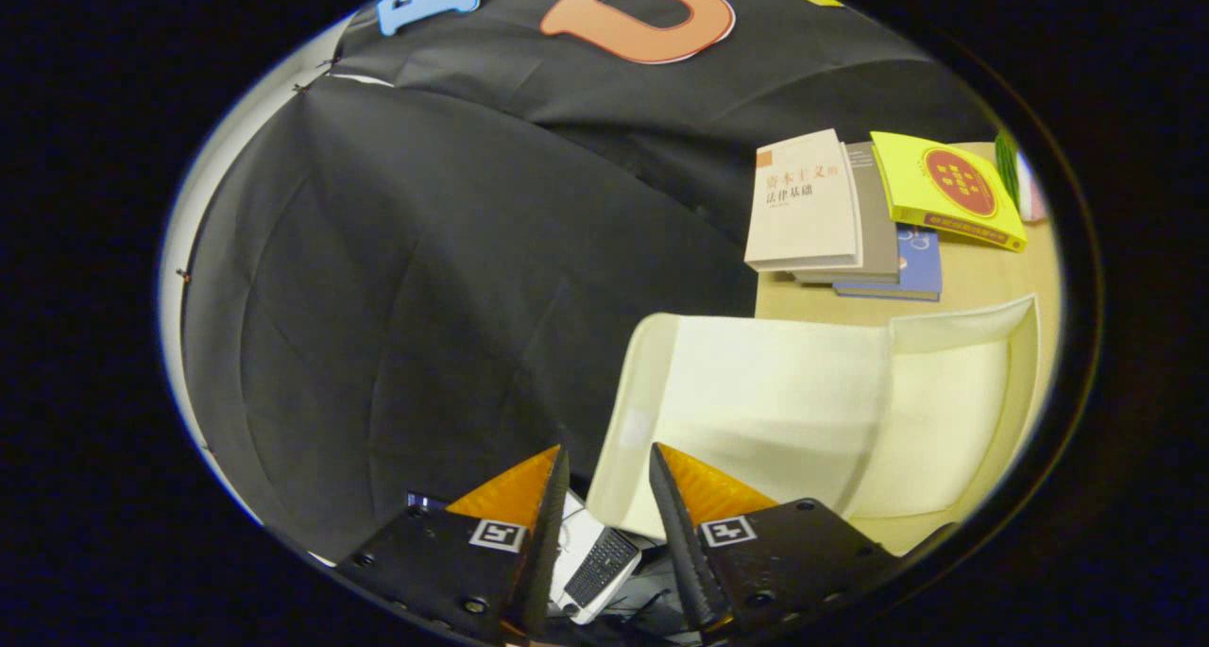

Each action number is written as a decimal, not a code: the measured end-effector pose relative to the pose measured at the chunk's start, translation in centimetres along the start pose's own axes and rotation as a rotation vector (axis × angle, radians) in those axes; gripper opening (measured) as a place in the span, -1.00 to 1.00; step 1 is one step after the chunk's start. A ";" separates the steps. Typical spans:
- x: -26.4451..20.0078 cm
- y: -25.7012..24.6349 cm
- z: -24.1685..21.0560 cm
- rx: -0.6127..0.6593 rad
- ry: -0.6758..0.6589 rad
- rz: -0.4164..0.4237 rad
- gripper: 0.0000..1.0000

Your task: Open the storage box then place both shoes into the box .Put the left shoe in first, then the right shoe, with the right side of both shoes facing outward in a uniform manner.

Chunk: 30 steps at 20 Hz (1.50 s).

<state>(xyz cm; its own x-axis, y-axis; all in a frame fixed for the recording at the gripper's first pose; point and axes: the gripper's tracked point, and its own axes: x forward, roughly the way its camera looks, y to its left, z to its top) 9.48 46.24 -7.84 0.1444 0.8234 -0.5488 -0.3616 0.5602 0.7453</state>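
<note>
- The cream storage box [803, 411] lies on the wooden table [973, 269], just ahead of the fingers, lid down.
- Stacked books [831, 212] sit beyond it.
- The gripper [609, 468] is parted, holding nothing.

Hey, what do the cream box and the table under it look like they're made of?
Storage box: likely plastic, smooth with a matte sheen and rounded moulded edges. Table: pale wood or laminate; grain too faint to tell. The gripper hangs open before the box.
</note>
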 end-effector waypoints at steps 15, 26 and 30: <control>-21.3 -26.9 -1.9 0.087 -0.150 -0.269 0.88; -28.9 -52.6 -11.2 0.085 0.034 -0.706 0.89; -28.1 -57.3 -11.6 0.055 0.077 -0.806 0.70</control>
<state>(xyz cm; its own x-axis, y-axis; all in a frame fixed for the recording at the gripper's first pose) 15.45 -10.02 -39.49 0.2766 0.1575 -0.9480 -0.1274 0.9838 0.1263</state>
